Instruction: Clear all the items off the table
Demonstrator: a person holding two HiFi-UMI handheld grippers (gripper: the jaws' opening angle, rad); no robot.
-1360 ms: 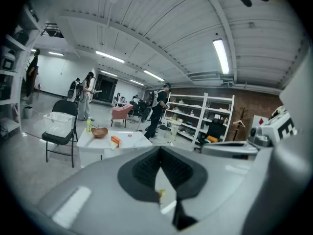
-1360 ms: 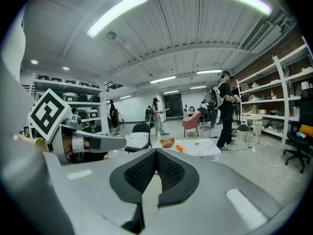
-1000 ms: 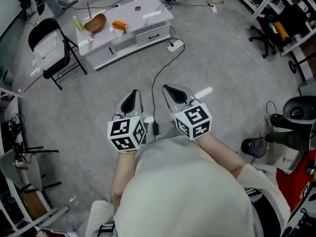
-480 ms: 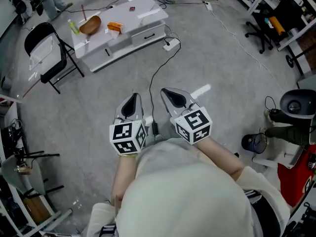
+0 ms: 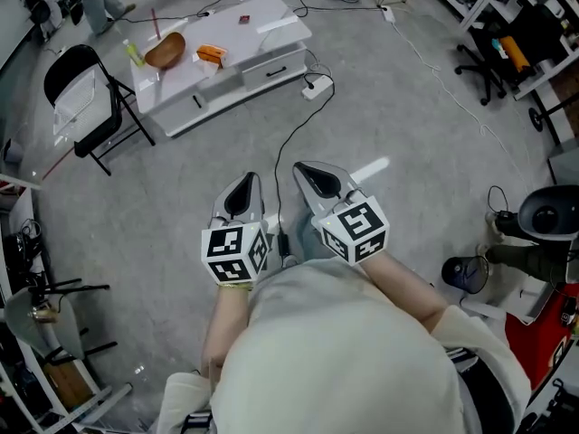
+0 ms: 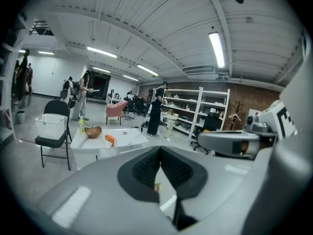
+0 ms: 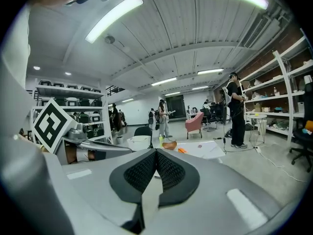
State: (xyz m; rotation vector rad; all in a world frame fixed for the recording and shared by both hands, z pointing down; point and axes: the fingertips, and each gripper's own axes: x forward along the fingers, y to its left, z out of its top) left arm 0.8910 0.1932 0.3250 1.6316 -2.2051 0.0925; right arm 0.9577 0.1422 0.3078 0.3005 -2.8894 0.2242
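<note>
You hold the left tool point(image 5: 242, 186) and the right tool point(image 5: 318, 177) closed and empty, side by side. I think this suits the approach, since the table point(image 5: 262, 33) with its wooden bowl point(image 5: 165, 50) is well apart.

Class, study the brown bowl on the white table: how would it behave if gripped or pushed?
The brown bowl looks wooden and rigid, so it probably won't flex. Its rounded underside may let it rock or slide on the smooth white table if pushed. Shallow and open, it is probably light.
</note>
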